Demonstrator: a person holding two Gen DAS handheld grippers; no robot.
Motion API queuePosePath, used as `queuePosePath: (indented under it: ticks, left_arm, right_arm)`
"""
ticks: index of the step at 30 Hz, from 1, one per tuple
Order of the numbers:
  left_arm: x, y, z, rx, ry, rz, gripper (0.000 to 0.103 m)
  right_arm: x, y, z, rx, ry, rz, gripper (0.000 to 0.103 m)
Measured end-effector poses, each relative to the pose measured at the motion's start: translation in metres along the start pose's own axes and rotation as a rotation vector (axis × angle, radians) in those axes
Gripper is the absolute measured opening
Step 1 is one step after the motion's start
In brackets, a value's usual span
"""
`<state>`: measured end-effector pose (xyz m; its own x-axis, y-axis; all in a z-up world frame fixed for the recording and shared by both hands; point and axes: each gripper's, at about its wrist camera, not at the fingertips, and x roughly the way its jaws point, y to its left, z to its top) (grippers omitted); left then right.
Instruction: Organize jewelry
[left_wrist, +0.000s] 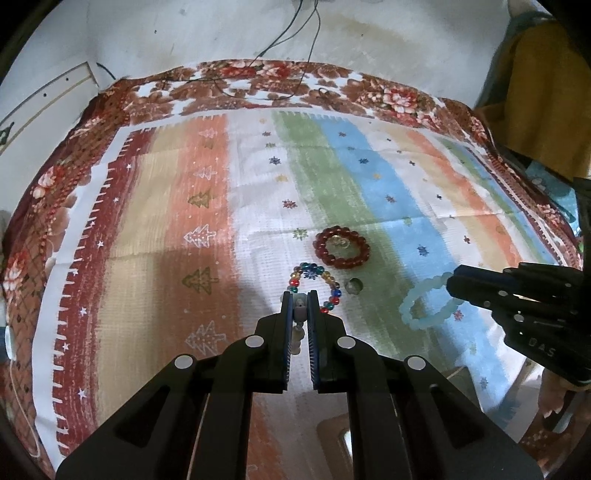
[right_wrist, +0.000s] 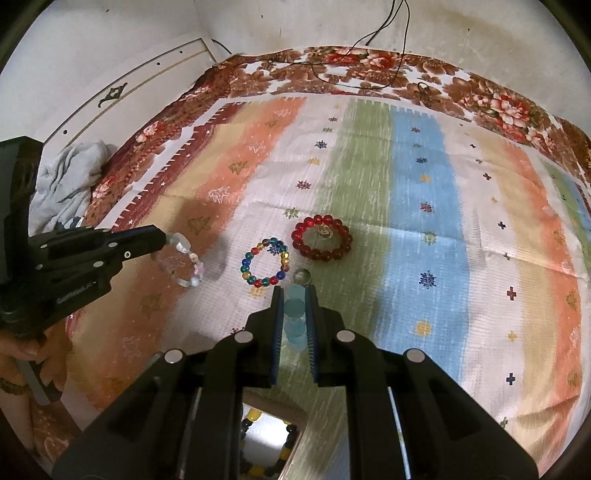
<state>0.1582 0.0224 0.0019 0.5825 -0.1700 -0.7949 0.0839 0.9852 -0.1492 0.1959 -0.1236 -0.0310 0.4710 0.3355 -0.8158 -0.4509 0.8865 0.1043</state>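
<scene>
My left gripper (left_wrist: 299, 297) is shut on a pale bracelet of clear and pinkish beads (left_wrist: 297, 332), which hangs above the striped cloth (left_wrist: 166, 221). In the right wrist view the same gripper (right_wrist: 164, 239) holds that bracelet (right_wrist: 184, 258) at the left. My right gripper (right_wrist: 293, 291) is shut on a light blue bead bracelet (right_wrist: 294, 314), which the left wrist view shows dangling from its tips (left_wrist: 406, 312). A multicoloured bead bracelet (right_wrist: 264, 262), a dark red bead bracelet (right_wrist: 320, 240) and a small ring (right_wrist: 303, 276) lie on the cloth.
A small open box (right_wrist: 269, 443) with yellow and black beads sits just below my right gripper. Small clear pieces (right_wrist: 325, 230) lie inside the red bracelet. Black cables (right_wrist: 369, 37) trail over the far edge, and a grey cloth heap (right_wrist: 66, 177) lies at the left.
</scene>
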Motion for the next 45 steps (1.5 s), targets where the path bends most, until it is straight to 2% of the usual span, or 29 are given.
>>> queuePosePath:
  ticks: [13, 26, 45]
  left_arm:
    - [-0.028, -0.013, -0.009, 0.024, -0.048, -0.03, 0.007]
    - [-0.052, -0.028, -0.028, 0.051, -0.078, -0.076, 0.007]
    - [-0.074, -0.05, -0.053, 0.11, -0.105, -0.102, 0.007]
  right_arm:
    - [-0.031, 0.009, -0.011, -0.009, -0.064, -0.029, 0.013]
    - [-0.052, 0.019, -0.028, -0.012, -0.096, -0.01, 0.013]
    - [-0.083, 0.03, -0.049, -0.004, -0.152, 0.033, 0.013]
